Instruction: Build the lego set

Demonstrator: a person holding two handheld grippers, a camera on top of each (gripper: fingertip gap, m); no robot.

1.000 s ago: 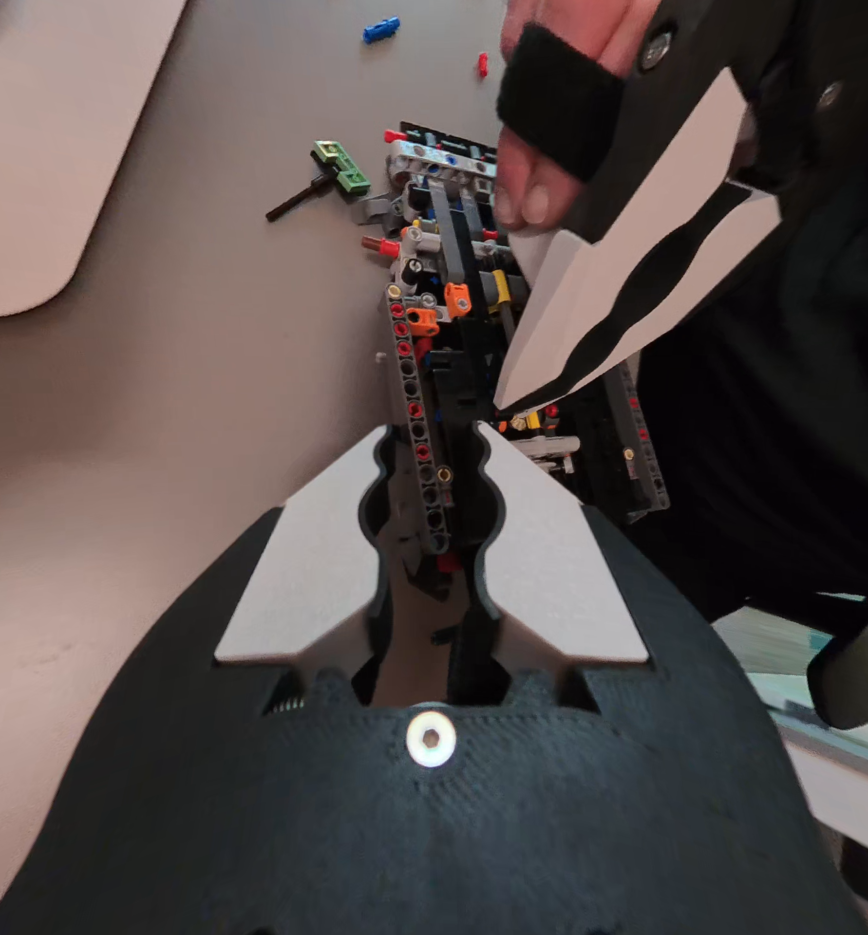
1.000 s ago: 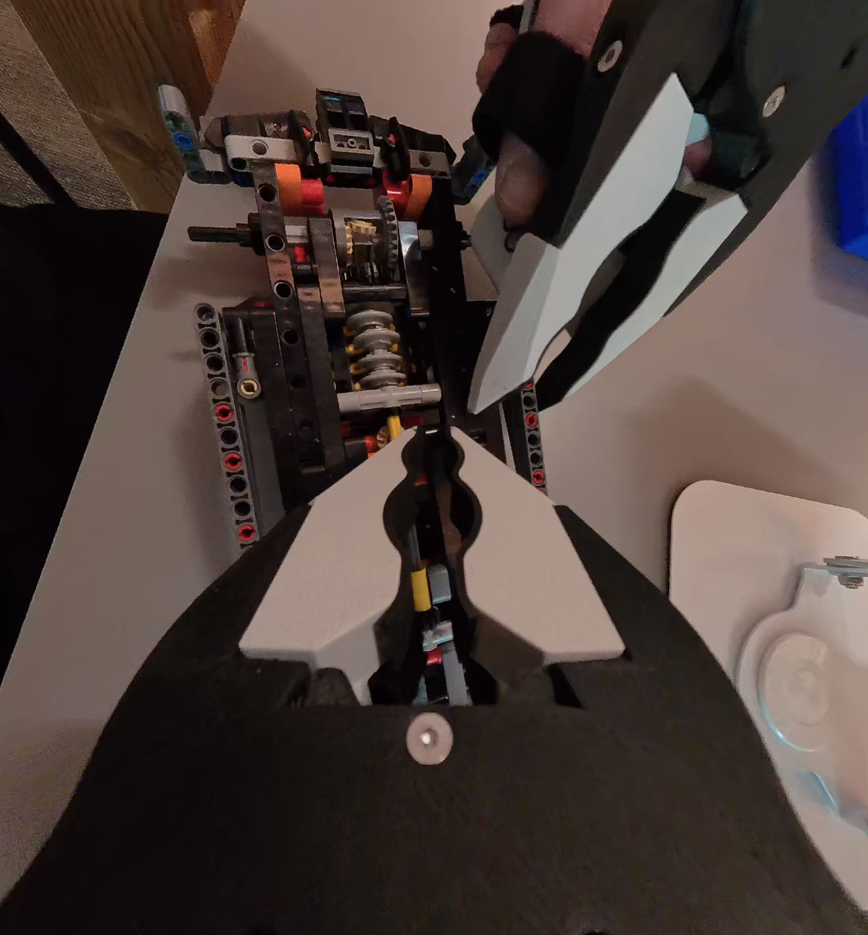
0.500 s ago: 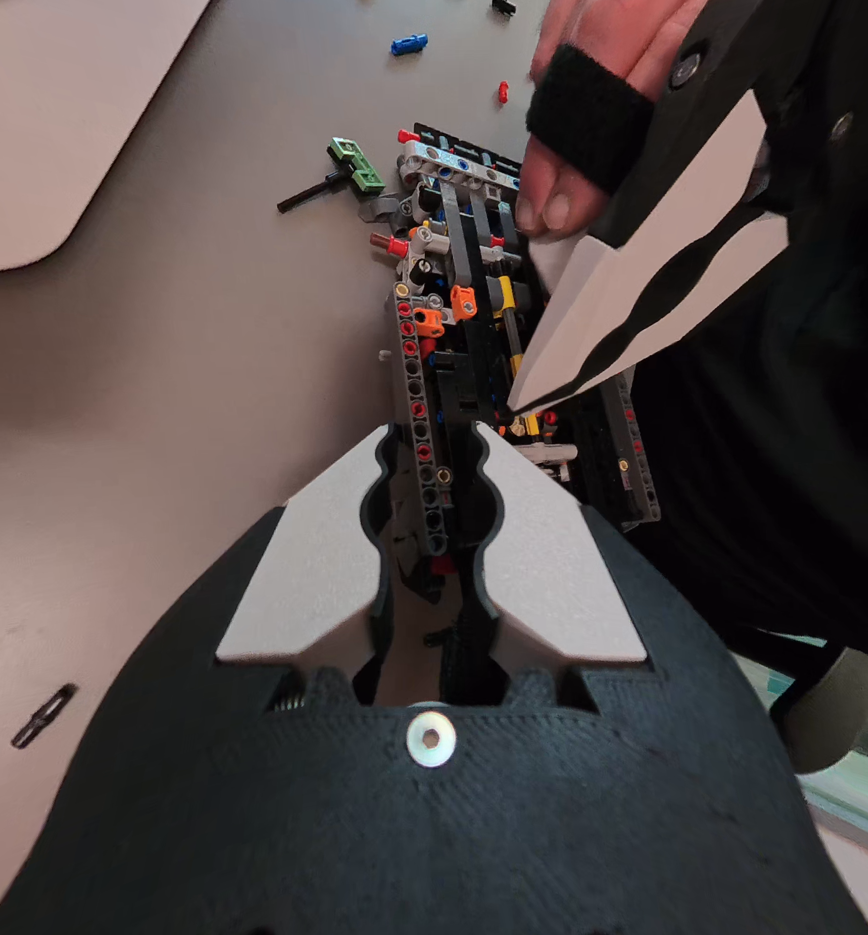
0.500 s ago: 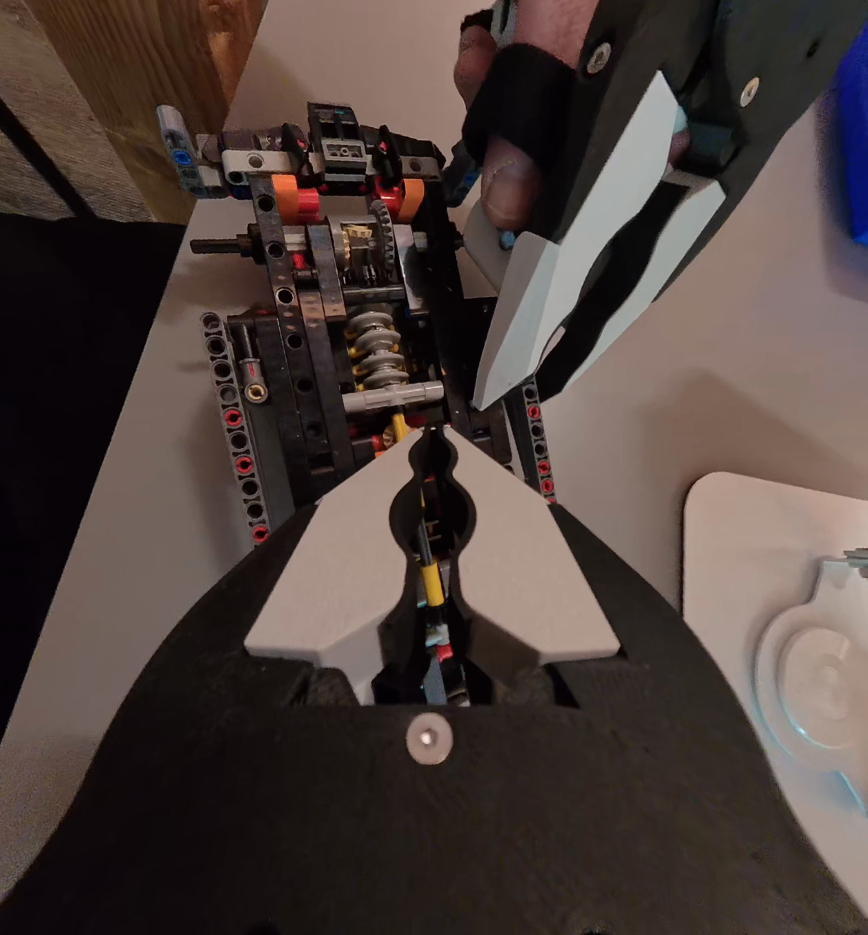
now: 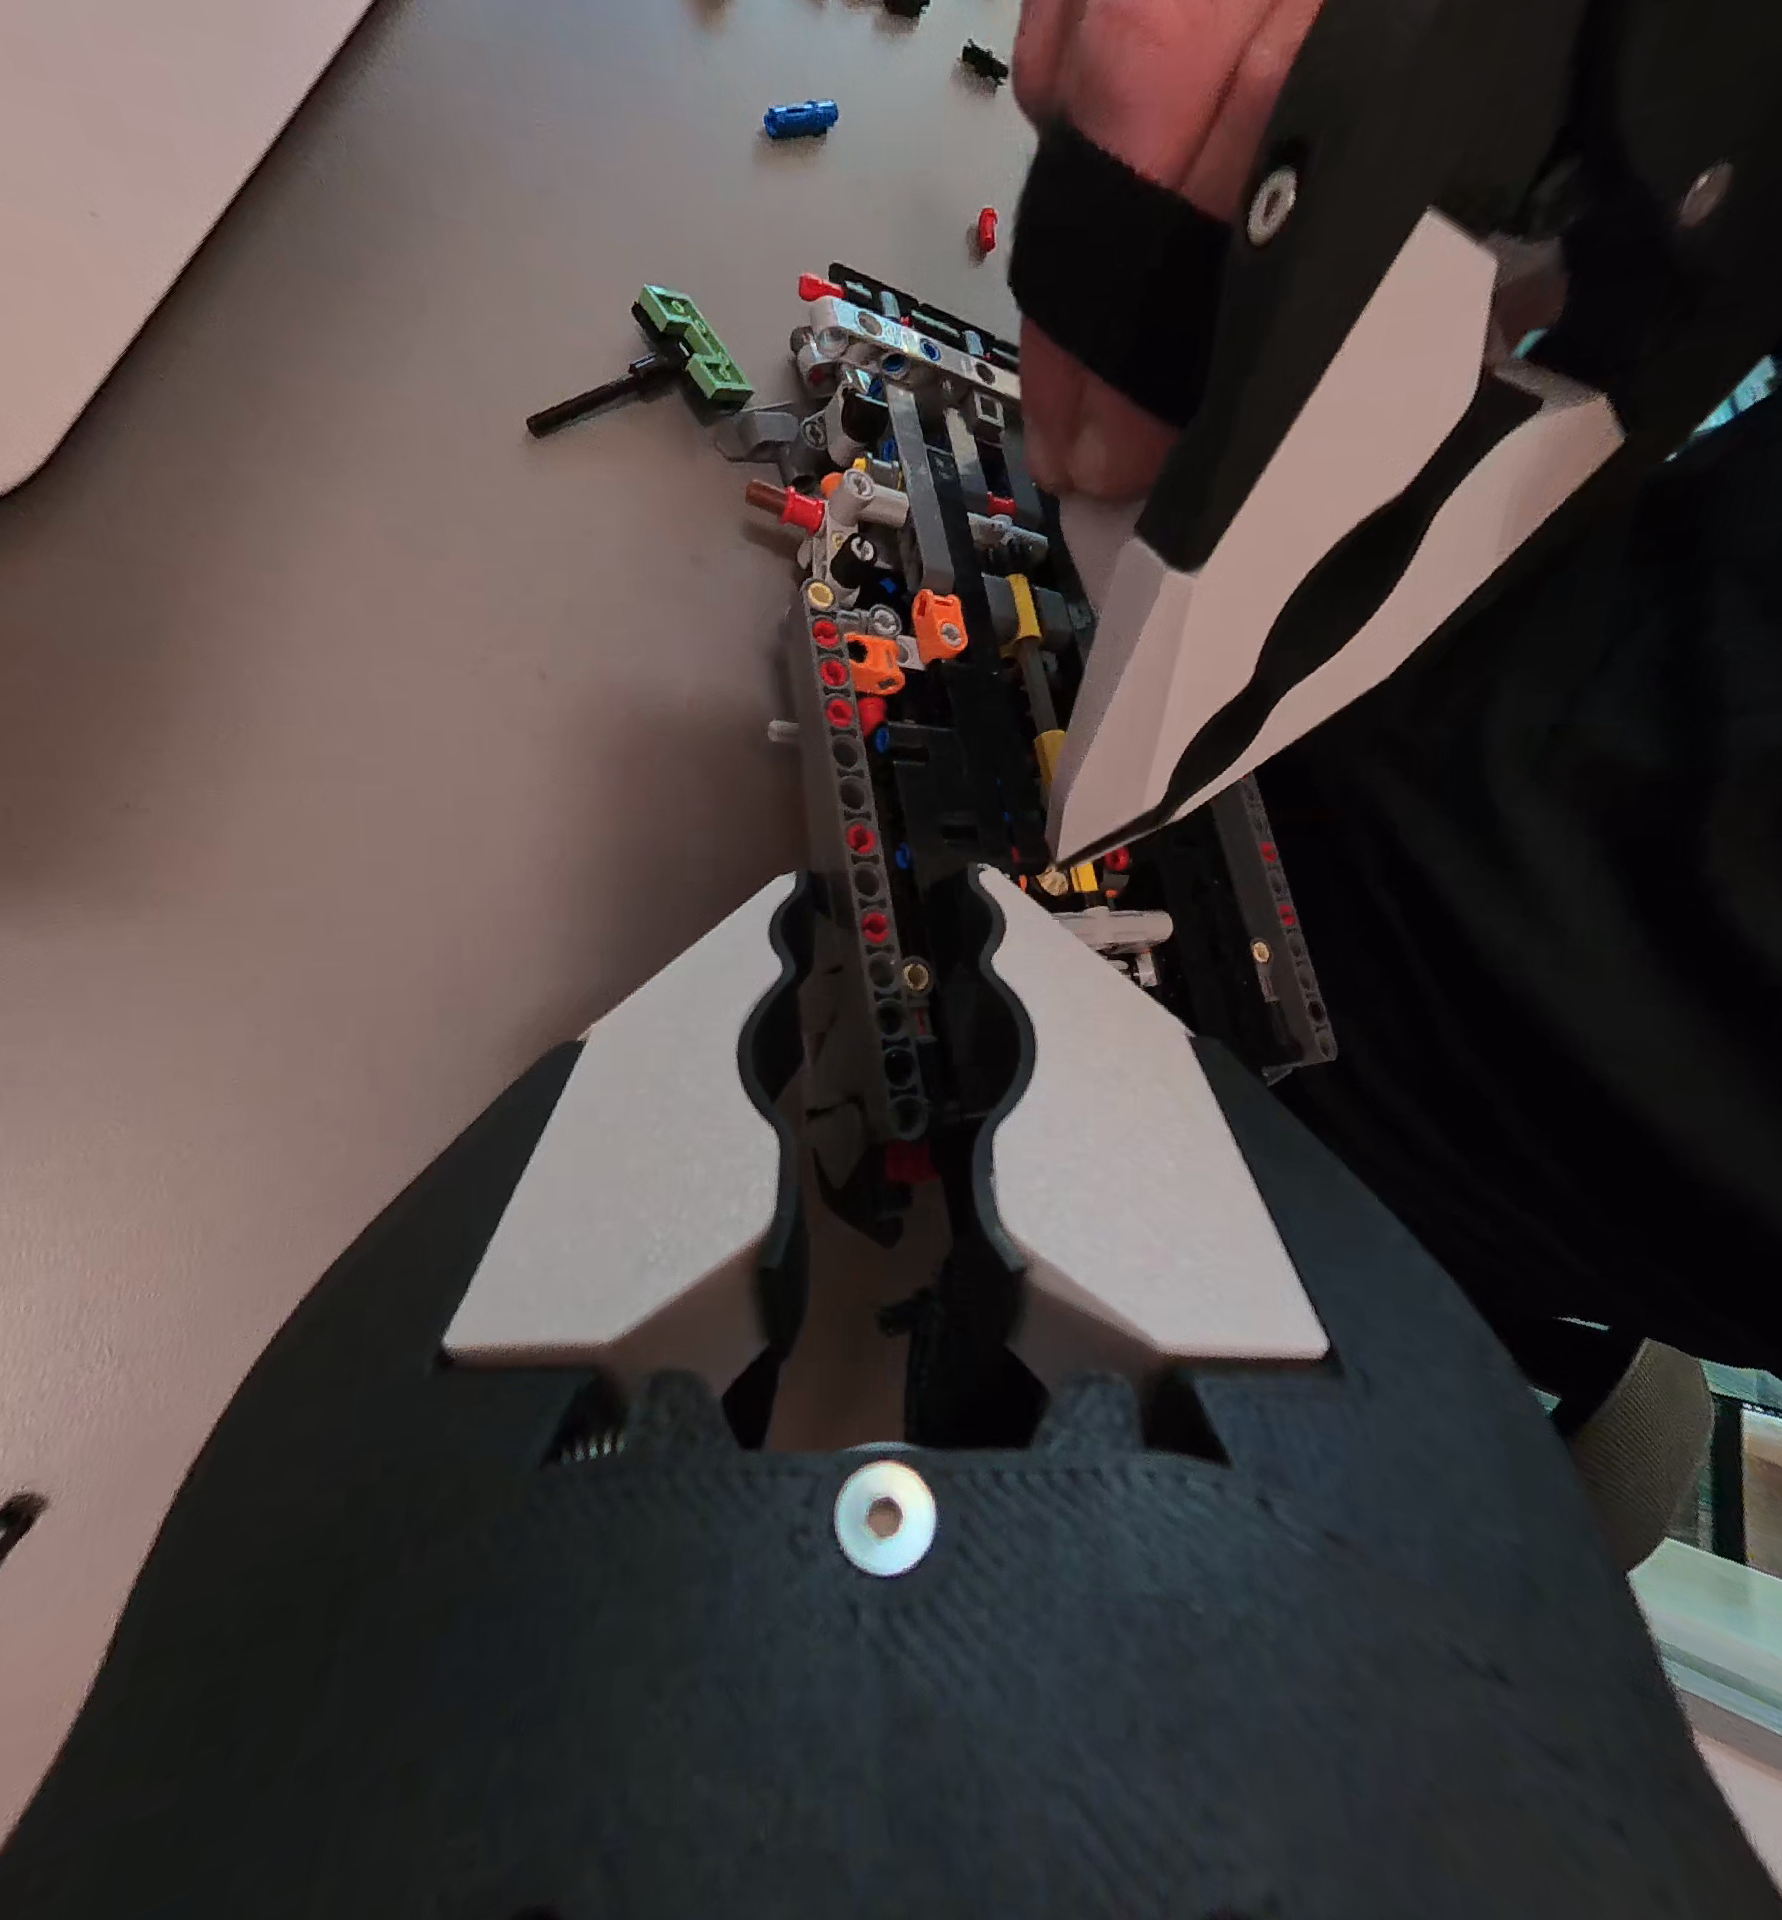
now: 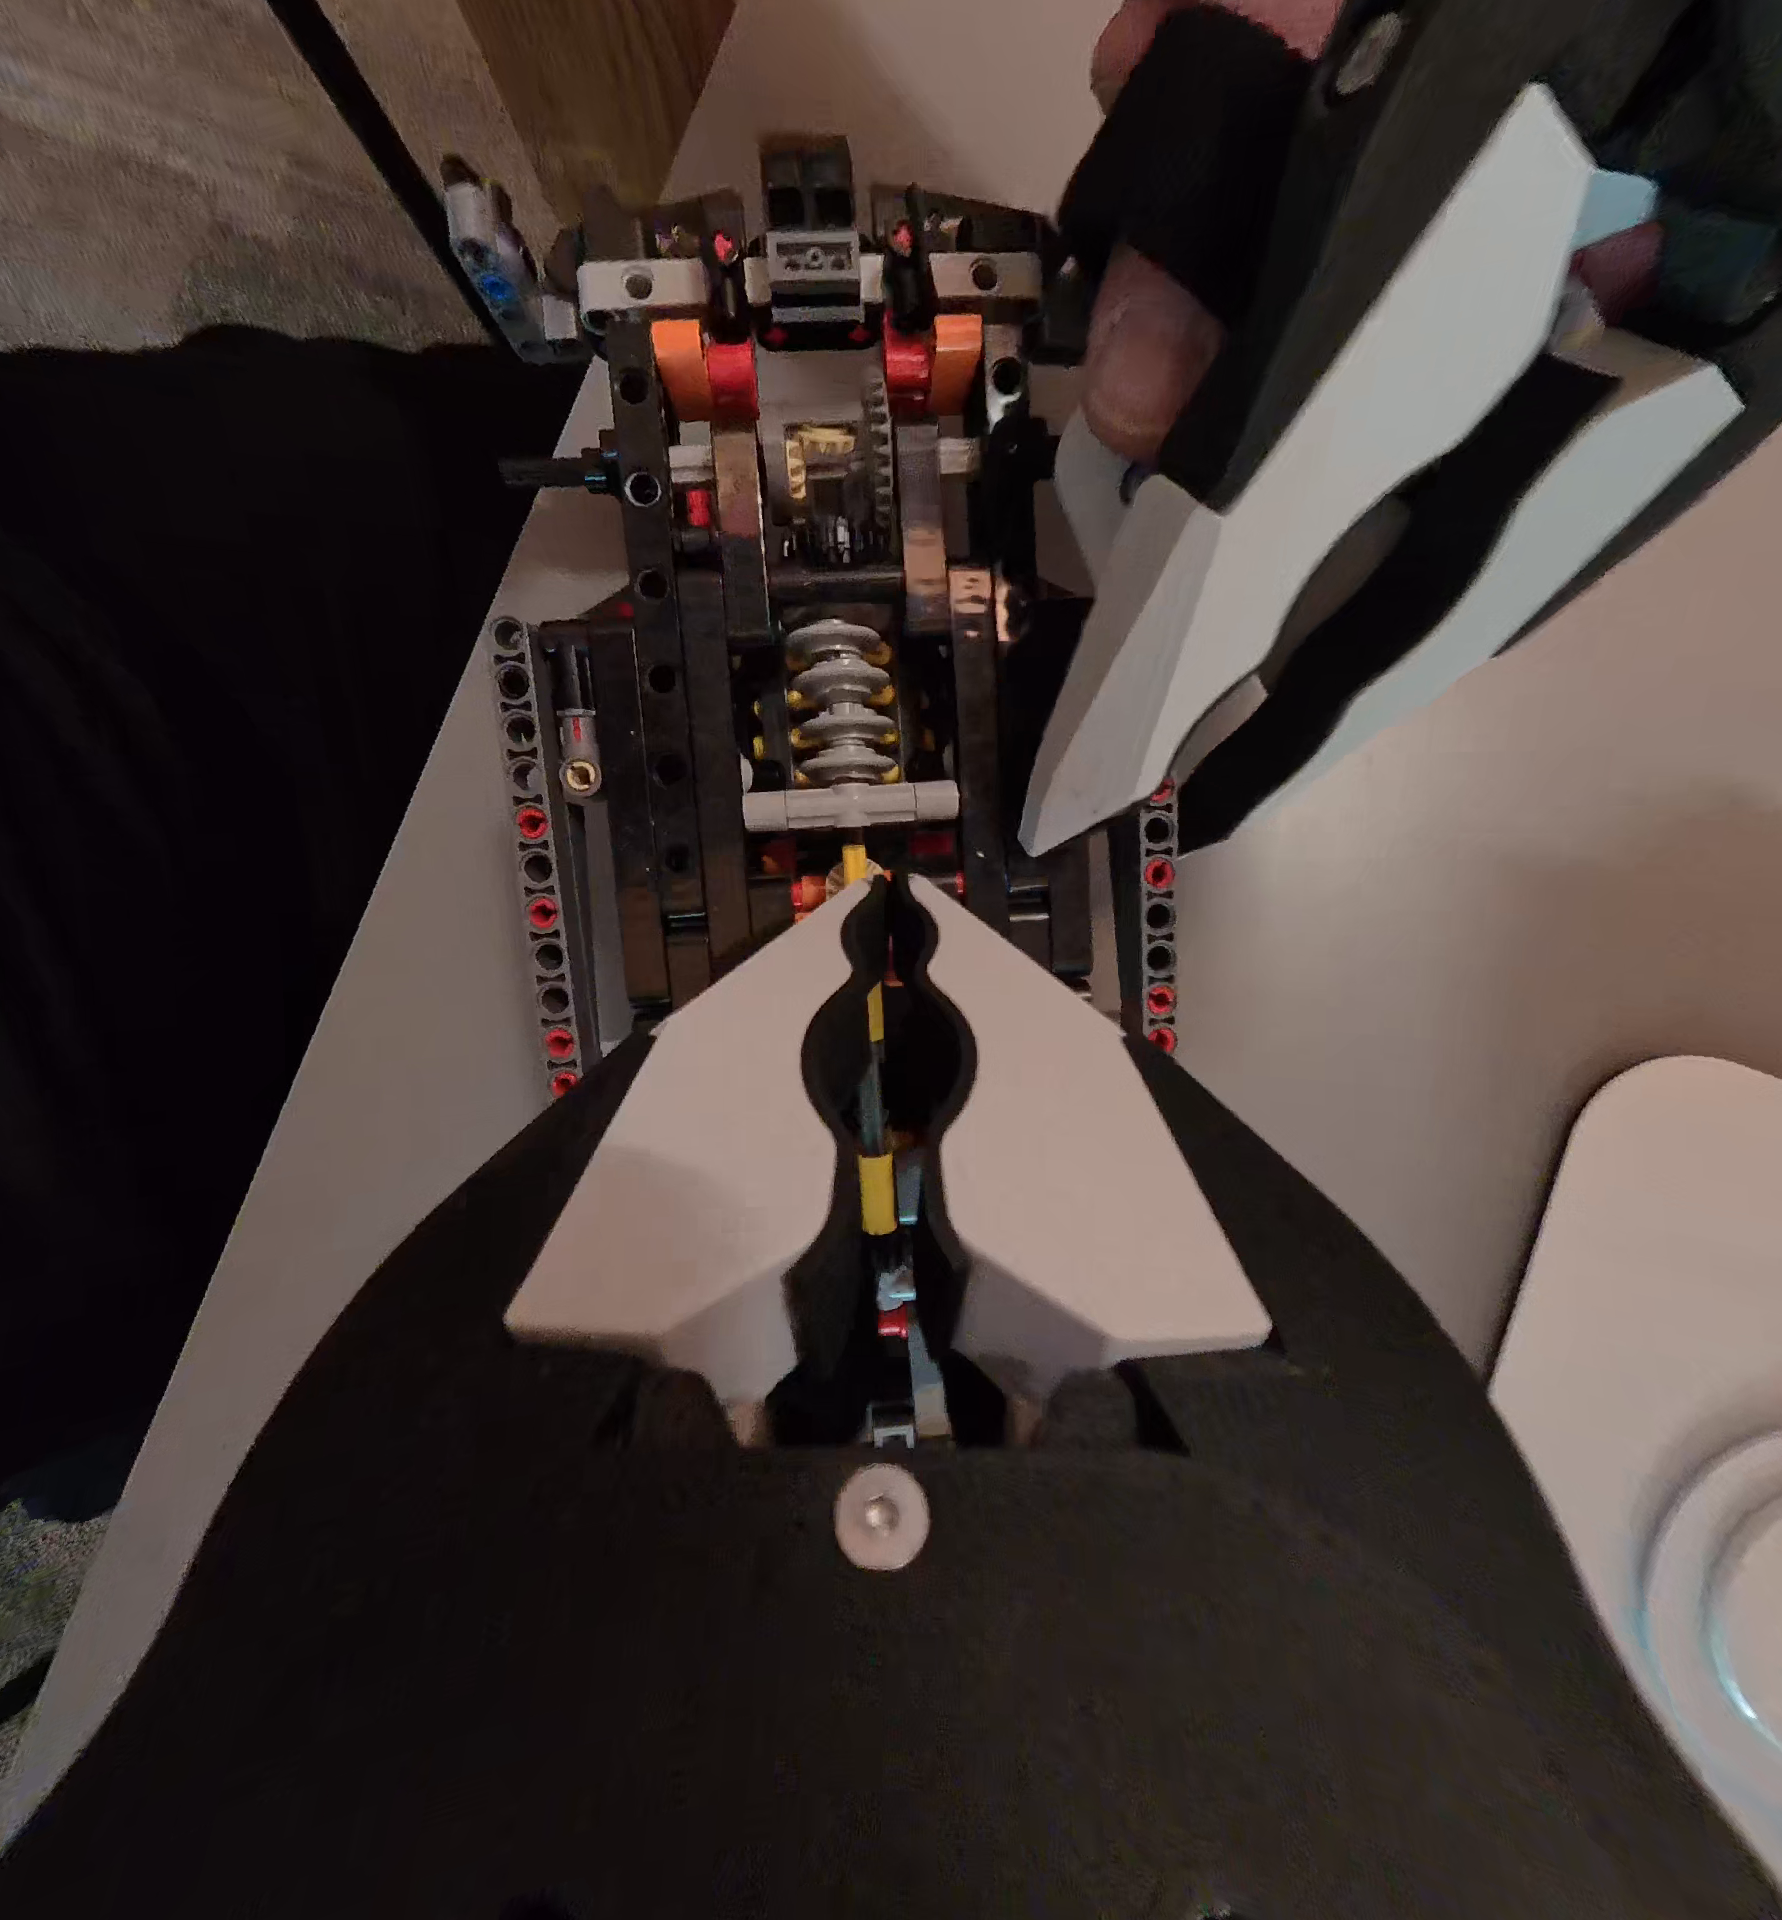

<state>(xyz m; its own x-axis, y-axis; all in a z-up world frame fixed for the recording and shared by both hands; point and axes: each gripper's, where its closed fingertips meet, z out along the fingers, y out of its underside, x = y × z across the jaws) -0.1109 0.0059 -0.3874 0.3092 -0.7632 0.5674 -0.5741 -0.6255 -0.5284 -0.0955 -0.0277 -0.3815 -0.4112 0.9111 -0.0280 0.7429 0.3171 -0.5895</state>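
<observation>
Your left gripper [image 5: 887, 883] has its 2 fingers set a narrow gap apart, straddling the near edge of the lego model [image 5: 949, 665]. A grey beam with holes [image 5: 866, 883] and the black frame beside it sit in that gap; whether the fingers actually press on them, you cannot tell. The model lies flat on the pale table [image 5: 295, 779], close to its edge.

Your right gripper [image 6: 892, 883] comes at the model [image 6: 814, 623] from the opposite end. Its fingertips are almost touching, pinched at a small tan and yellow part on the thin yellow and black rod [image 6: 874, 1195] that runs down the model's middle. Whether they truly grip it is not clear. Just past the tips stands a grey ribbed spring [image 6: 843, 707].

Loose on the table beyond the model are a green piece on a black rod [image 5: 679, 348], a blue pin [image 5: 800, 117] and a small red pin [image 5: 987, 229]. A white board [image 6: 1697, 1299] lies beside the model.
</observation>
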